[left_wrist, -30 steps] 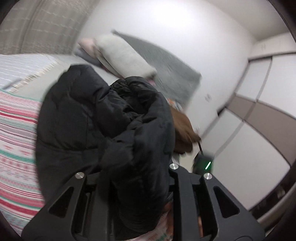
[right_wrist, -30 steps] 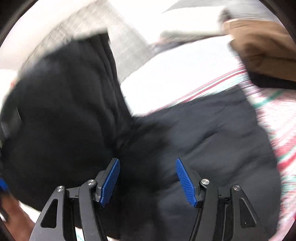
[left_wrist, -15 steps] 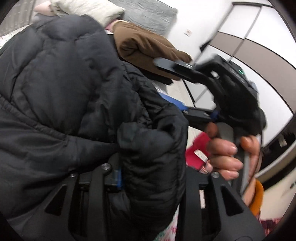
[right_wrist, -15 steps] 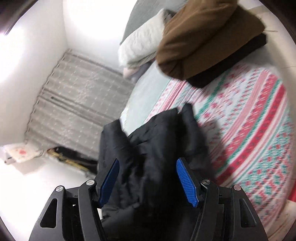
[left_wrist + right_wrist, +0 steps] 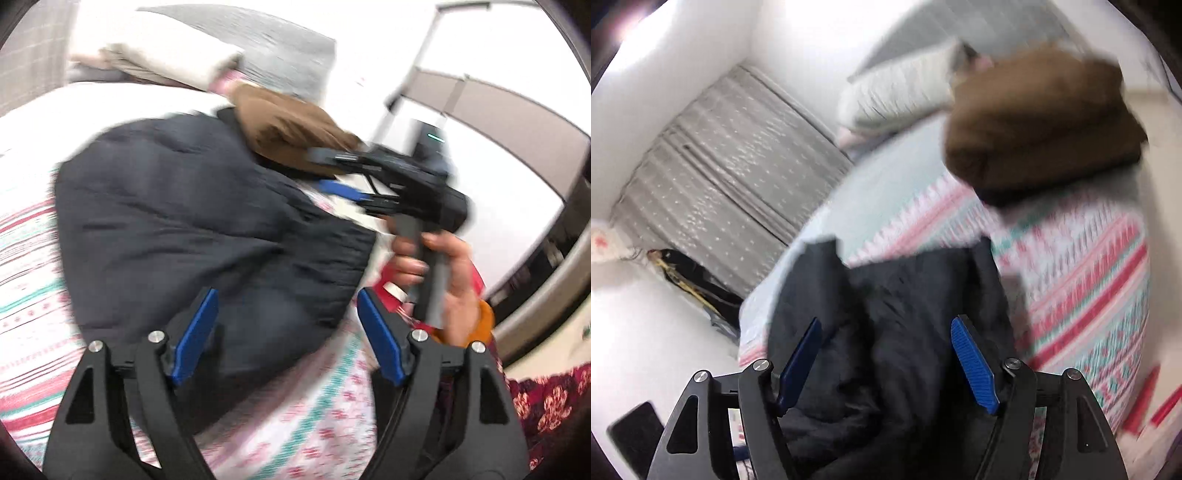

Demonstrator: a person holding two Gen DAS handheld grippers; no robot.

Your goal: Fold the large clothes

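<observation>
Left gripper [image 5: 286, 336]: jaws are seen parting, blue pads clear of the black padded jacket [image 5: 192, 206] bundled beyond them; right gripper [image 5: 886, 365]: jaws likewise widening, jacket cloth seen between the pads, unclamped. The jacket is laid on the striped bedspread [image 5: 1089, 280] near the bed's near edge. A folded brown garment [image 5: 1041, 118] is stacked farther back, towards the pillows [image 5: 897, 96].

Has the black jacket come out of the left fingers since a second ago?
Yes. The black jacket now lies on the striped bedspread, beyond the opening left gripper, below the brown clothes.
</observation>
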